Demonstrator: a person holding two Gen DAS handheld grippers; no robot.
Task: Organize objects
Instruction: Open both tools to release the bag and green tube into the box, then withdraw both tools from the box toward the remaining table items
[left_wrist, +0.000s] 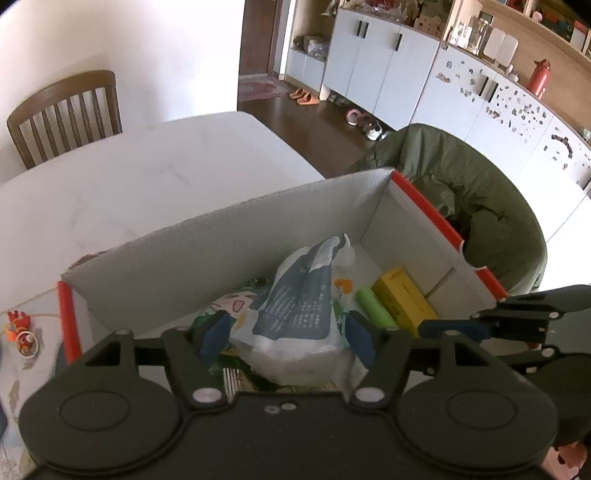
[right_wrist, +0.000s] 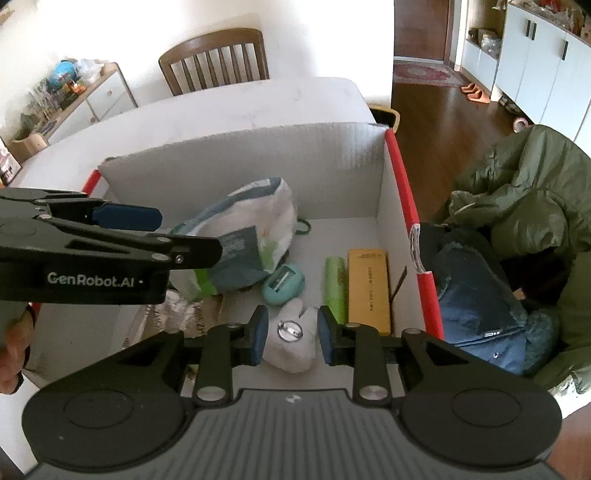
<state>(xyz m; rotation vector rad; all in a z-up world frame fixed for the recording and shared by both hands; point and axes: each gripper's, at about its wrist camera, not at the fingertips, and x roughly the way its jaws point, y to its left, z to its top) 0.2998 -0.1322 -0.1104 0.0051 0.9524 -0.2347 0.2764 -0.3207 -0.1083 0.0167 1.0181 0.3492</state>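
I hold both grippers over an open white cardboard box (right_wrist: 240, 155) with red-taped edges, which stands on the white bench (left_wrist: 147, 177).

My left gripper (left_wrist: 284, 332) has its fingers (left_wrist: 214, 334) spread on either side of a white plastic bag with a dark blue-grey printed panel (left_wrist: 299, 302). The pads sit just beside the bag, though I cannot tell whether they touch it. In the right wrist view, this same gripper (right_wrist: 170, 229) reaches in from the left above the bag (right_wrist: 251, 229).

My right gripper (right_wrist: 291, 334) is released too, its fingers (right_wrist: 260, 332) flanking a soft white plush piece with a metal ring on it (right_wrist: 291, 343) on the box floor, with gaps showing on both sides.

Beyond it lie a teal pencil sharpener (right_wrist: 284, 284), a lime-green tube (right_wrist: 336, 288) and a long yellow carton (right_wrist: 369, 288), the tube and carton side by side near the box's right wall.

A green jacket (right_wrist: 524, 192) is heaped on a seat right of the box, and a wooden chair (right_wrist: 218, 59) stands at the far side of the bench.
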